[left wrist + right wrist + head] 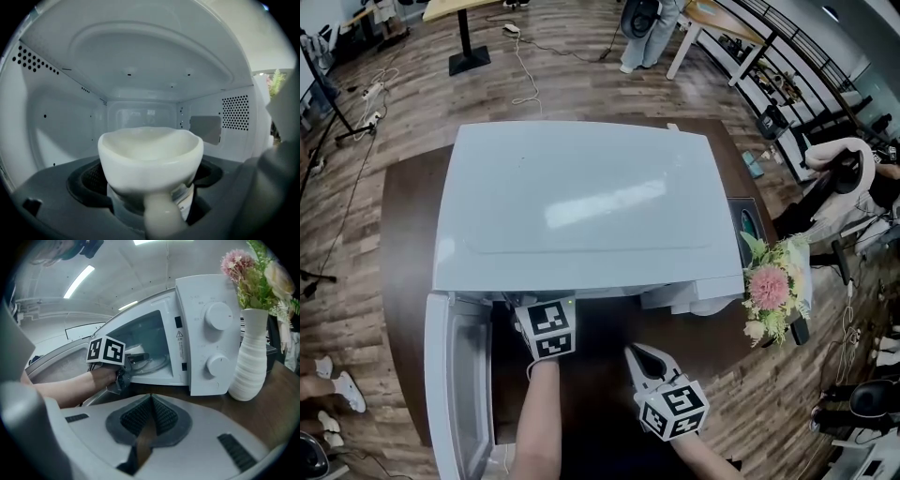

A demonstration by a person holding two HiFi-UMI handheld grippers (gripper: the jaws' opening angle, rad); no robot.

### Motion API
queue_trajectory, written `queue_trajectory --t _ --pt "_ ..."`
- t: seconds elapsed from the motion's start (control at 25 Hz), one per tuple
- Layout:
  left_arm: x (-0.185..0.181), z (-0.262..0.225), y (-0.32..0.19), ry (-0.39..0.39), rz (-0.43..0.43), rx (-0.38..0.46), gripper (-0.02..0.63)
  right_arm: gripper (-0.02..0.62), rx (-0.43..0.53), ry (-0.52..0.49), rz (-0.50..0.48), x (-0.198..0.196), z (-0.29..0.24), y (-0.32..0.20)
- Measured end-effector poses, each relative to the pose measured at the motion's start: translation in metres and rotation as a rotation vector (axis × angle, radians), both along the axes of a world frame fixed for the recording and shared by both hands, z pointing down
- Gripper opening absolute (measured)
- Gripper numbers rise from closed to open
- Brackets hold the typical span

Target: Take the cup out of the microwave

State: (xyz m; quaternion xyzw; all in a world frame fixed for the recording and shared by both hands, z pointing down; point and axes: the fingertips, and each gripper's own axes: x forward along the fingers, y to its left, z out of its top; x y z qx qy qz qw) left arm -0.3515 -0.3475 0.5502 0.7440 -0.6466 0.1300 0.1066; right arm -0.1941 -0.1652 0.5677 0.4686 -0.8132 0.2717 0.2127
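Right now R gripper hangs outside, jaws pressed together, empty. L gripper is inside the microwave, clamped low on the cup, I think; base is murky. Risk: cup clips the front frame, tips. Plenty of headroom, door wide open.

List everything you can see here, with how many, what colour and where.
microwave: one, white, on the table, door swung open
table: one, dark brown, under the microwave
cup: one, white, inside the microwave cavity, between the left jaws
vase: one, white ribbed, right of the microwave
flowers: one bunch, pink and cream, in the vase
left hand-held gripper: one, grey, reaching into the microwave, closed on the cup
right hand-held gripper: one, grey, in front of the microwave, jaws together, empty
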Motion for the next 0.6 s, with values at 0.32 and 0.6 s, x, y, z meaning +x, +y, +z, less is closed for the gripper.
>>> queue_trajectory --t 0.32,0.6 --pt "0.004 -0.009 0.01 -0.006 0.0 0.014 0.526 -0.005 0.01 -0.006 0.0 0.007 -0.004 0.005" --pt "0.002 -0.017 0.031 -0.004 -0.017 0.012 0.526 -0.005 0.027 -0.015 -0.02 0.012 -0.011 0.008"
